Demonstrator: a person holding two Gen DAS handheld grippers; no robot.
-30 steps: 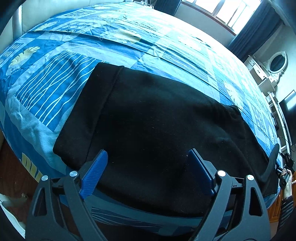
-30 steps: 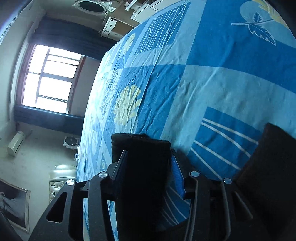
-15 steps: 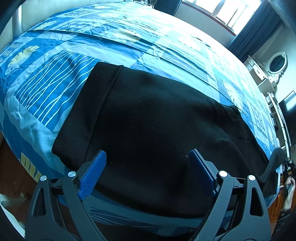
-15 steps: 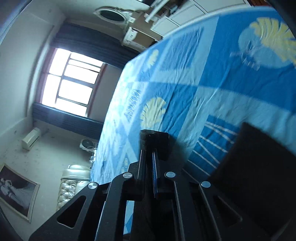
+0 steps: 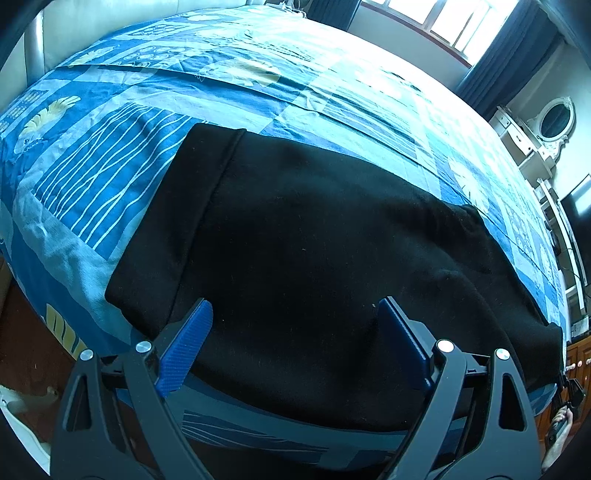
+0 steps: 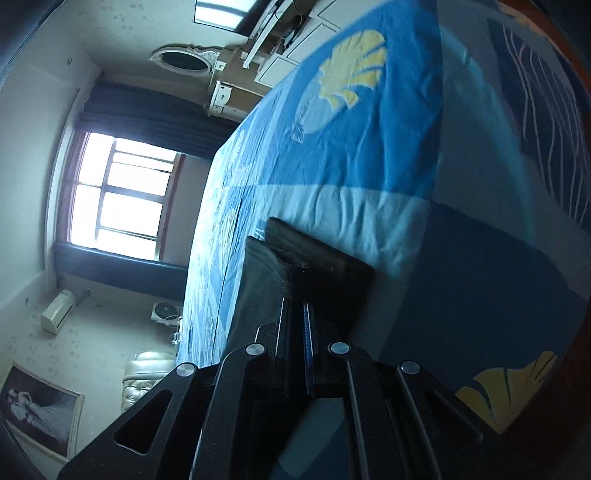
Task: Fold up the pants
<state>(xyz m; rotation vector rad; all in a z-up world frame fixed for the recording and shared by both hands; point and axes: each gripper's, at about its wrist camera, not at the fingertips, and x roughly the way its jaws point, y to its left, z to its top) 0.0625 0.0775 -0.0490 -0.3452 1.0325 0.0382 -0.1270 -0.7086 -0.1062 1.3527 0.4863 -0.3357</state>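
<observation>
Blue bed carries black pants barely folded; right hand-held gripper pinches a pants end, left hand-held gripper gapes empty.

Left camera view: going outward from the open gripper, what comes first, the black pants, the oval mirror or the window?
From the left gripper:
1. Black pants, right under its fingers, on the bed.
2. Oval mirror, far right.
3. Window, top, beyond the bed.
</observation>
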